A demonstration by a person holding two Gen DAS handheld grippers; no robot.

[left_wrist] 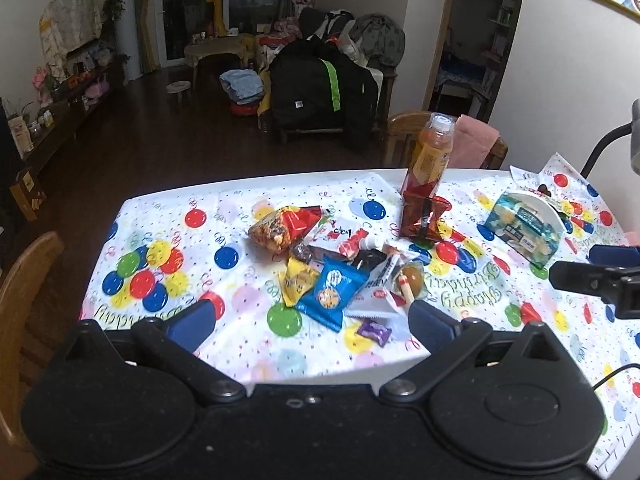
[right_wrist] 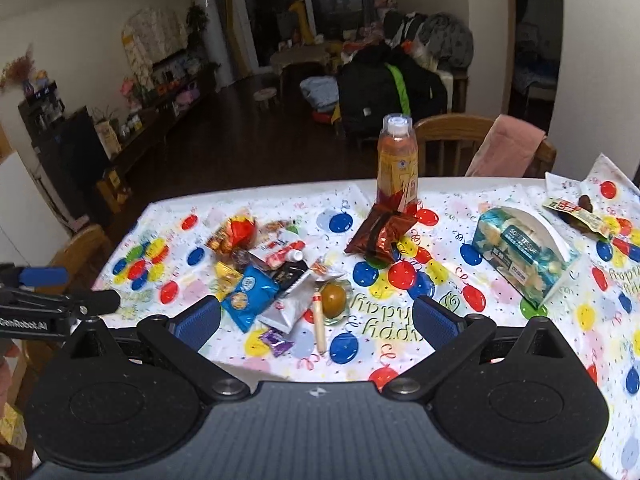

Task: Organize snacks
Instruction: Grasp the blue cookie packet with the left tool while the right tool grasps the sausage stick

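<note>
Centrally on the counter (right_wrist: 280, 196), which was covered by a balloon-printed cloth, the snacks were seen gathered in a loose pile (right_wrist: 276, 276). A blue cookie packet (right_wrist: 249, 296) was laid at its near edge, with a yellow packet (left_wrist: 298, 280) just beside it and an orange-and-red chip bag (left_wrist: 284, 226) at the far side. A silver sachet (right_wrist: 294, 302) was overlapped by other wrappers, and a round brown sweet on a stick (right_wrist: 332, 300) was placed at the pile's right edge. A small purple candy (right_wrist: 275, 341) was left apart, nearer the camera. Behind the pile, a dark red foil bag (right_wrist: 382, 236) was propped against an upright drink bottle (right_wrist: 396, 160). A tissue box (right_wrist: 520, 248) was set well to the right, and beyond it a small wrapper (right_wrist: 576, 212) was visible, its contents too blurred to be told, perhaps a chocolate.

The left hand-held gripper (left_wrist: 310, 322) was held over the near edge with its fingers spread wide apart, nothing between them; the purple candy lay in the gap below. The right hand-held gripper (right_wrist: 316, 320) was likewise held wide apart and empty. Wooden chairs (right_wrist: 452, 140) were drawn up at the far side, one draped with a pink cloth (right_wrist: 508, 148).
</note>
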